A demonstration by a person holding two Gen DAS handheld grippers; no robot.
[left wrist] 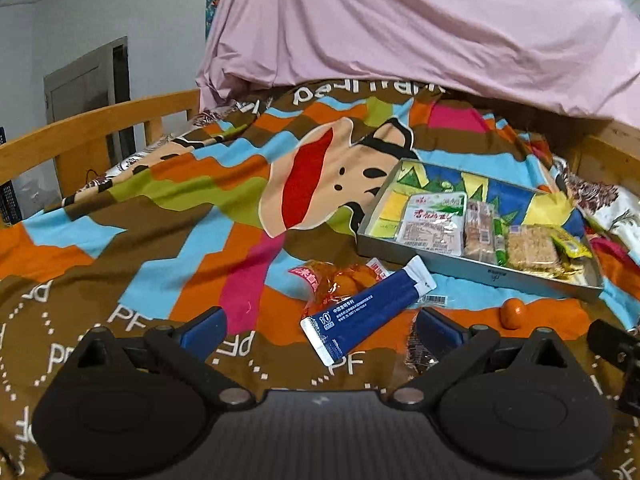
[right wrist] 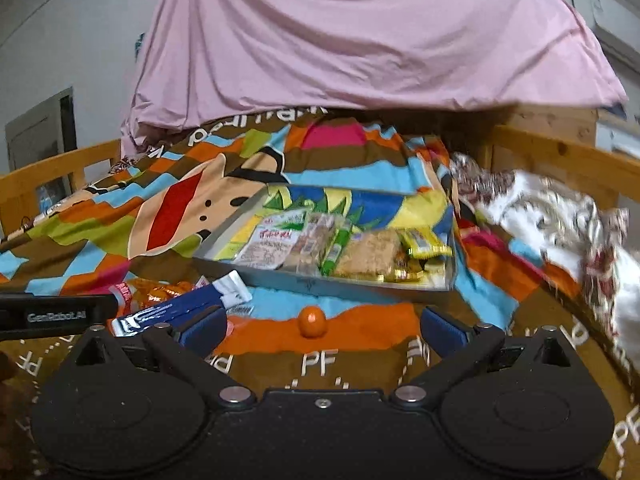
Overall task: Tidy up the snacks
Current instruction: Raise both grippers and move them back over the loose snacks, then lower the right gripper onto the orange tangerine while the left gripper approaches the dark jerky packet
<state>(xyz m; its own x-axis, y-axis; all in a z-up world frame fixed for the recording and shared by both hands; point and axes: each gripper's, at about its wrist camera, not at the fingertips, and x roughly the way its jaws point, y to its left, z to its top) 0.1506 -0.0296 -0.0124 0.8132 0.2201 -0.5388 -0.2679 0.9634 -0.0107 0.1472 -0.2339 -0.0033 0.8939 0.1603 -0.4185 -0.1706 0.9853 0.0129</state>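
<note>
A grey metal tray (left wrist: 472, 270) (right wrist: 320, 286) lies on the colourful blanket, holding several snack packets: a white-and-green pack (left wrist: 434, 216) (right wrist: 276, 236), a crispy bar (left wrist: 530, 246) (right wrist: 370, 256) and yellow wrappers (left wrist: 570, 246) (right wrist: 426, 242). In front of the tray lie a blue sachet (left wrist: 368, 314) (right wrist: 176, 310), an orange-filled clear packet (left wrist: 340, 282) (right wrist: 160, 292) and a small orange fruit (left wrist: 515, 312) (right wrist: 312, 321). My left gripper (left wrist: 320, 330) is open just short of the blue sachet. My right gripper (right wrist: 324, 326) is open with the fruit just ahead between its fingers, nothing held.
A pink sheet (left wrist: 400, 20) drapes over the back of the bed. Wooden rails (left wrist: 92, 128) (right wrist: 560, 152) border the bed on both sides. A floral cloth (right wrist: 560, 220) is bunched on the right. Another wrapped snack (left wrist: 418, 354) lies partly under my left gripper's right finger.
</note>
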